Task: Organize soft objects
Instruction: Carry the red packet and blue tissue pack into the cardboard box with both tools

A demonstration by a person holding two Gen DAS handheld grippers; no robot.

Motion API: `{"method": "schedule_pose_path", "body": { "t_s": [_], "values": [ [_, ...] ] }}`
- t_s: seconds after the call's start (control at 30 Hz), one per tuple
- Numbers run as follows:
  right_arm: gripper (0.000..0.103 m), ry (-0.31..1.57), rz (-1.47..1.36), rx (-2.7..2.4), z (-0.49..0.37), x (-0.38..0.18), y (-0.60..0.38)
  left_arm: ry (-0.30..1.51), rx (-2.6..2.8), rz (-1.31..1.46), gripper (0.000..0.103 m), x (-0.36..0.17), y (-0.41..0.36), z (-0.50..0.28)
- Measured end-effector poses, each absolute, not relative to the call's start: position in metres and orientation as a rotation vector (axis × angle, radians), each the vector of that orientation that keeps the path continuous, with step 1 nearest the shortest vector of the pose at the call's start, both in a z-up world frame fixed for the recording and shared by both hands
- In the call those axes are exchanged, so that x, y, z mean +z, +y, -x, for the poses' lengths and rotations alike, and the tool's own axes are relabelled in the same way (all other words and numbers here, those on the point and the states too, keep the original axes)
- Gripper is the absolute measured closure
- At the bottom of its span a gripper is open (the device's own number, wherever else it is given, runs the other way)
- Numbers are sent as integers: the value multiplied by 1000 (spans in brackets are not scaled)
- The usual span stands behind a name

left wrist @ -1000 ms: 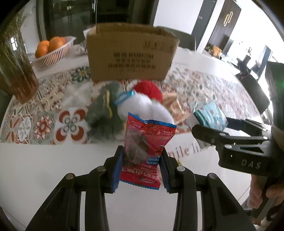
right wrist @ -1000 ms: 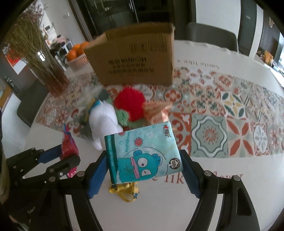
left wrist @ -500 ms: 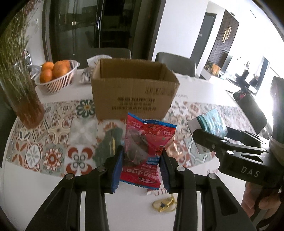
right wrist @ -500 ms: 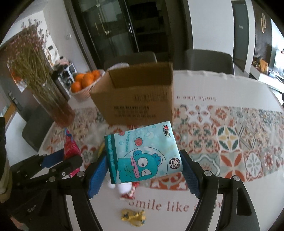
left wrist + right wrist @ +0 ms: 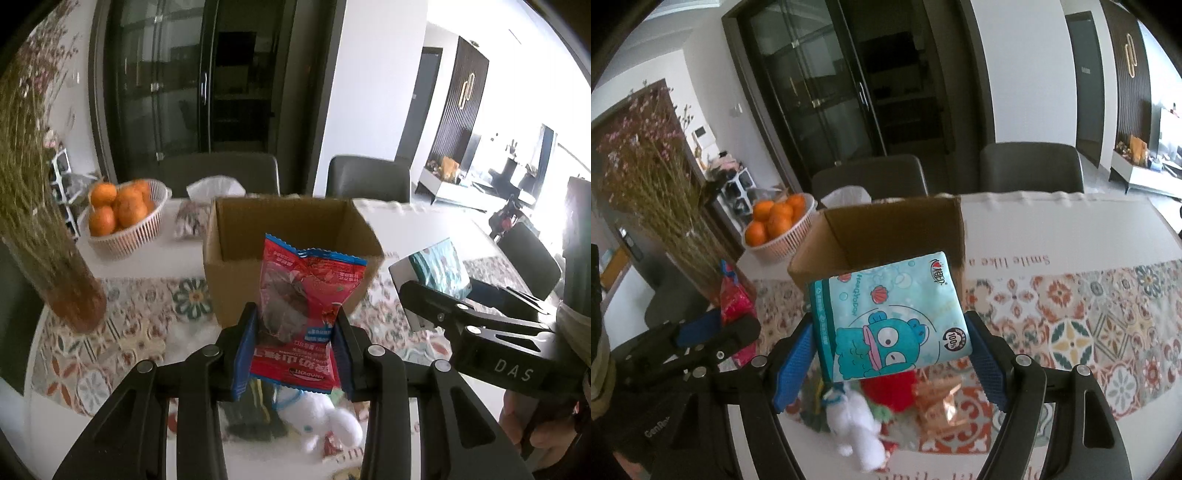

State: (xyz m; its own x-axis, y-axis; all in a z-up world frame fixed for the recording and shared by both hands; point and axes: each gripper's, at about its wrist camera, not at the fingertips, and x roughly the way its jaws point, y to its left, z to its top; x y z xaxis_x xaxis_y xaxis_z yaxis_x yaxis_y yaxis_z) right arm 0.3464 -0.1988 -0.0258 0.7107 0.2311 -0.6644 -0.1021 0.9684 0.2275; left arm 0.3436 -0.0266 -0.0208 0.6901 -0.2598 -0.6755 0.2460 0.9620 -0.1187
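My left gripper [image 5: 295,350] is shut on a red snack packet [image 5: 306,314] and holds it in the air in front of an open cardboard box [image 5: 288,229]. My right gripper [image 5: 890,358] is shut on a teal cartoon tissue pack [image 5: 890,321], also raised before the box [image 5: 886,229]. Below on the table lie a white plush toy [image 5: 857,424], a red pompom [image 5: 890,391], a dark green soft item [image 5: 251,417] and a copper-coloured wrapper [image 5: 938,406]. The right gripper also shows in the left wrist view [image 5: 443,291].
A vase of dried flowers [image 5: 37,221] stands at the left. A white basket of oranges [image 5: 122,218] and a tissue box [image 5: 210,195] sit behind the box. Chairs [image 5: 1030,166] stand at the table's far side. A patterned runner [image 5: 1089,325] crosses the white table.
Both grippers have risen with their loads, so I now look down into the open box. The soft items on the table have dropped low in both views.
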Motion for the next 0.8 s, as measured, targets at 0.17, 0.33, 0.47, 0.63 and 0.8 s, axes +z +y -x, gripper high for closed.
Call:
{"method": "schedule_pose_path", "body": {
  "t_s": [0.17, 0.33, 0.47, 0.63, 0.8],
  "values": [
    [25, 745, -183, 186, -368, -13, -198, 730, -287, 21, 65, -8, -26, -368],
    [25, 728, -163, 172, -392, -2, -197, 715, -283, 2, 65, 0, -27, -395],
    [25, 738, -159, 173, -414, 3, -197, 718, -286, -14, 65, 3, -30, -416],
    [25, 769, -148, 178, -441, 1, -196, 752, -299, -21, 65, -2, -32, -443],
    [25, 824, -145, 187, -469, -8, -193, 811, -309, -16, 65, -13, -32, -468]
  ]
}}
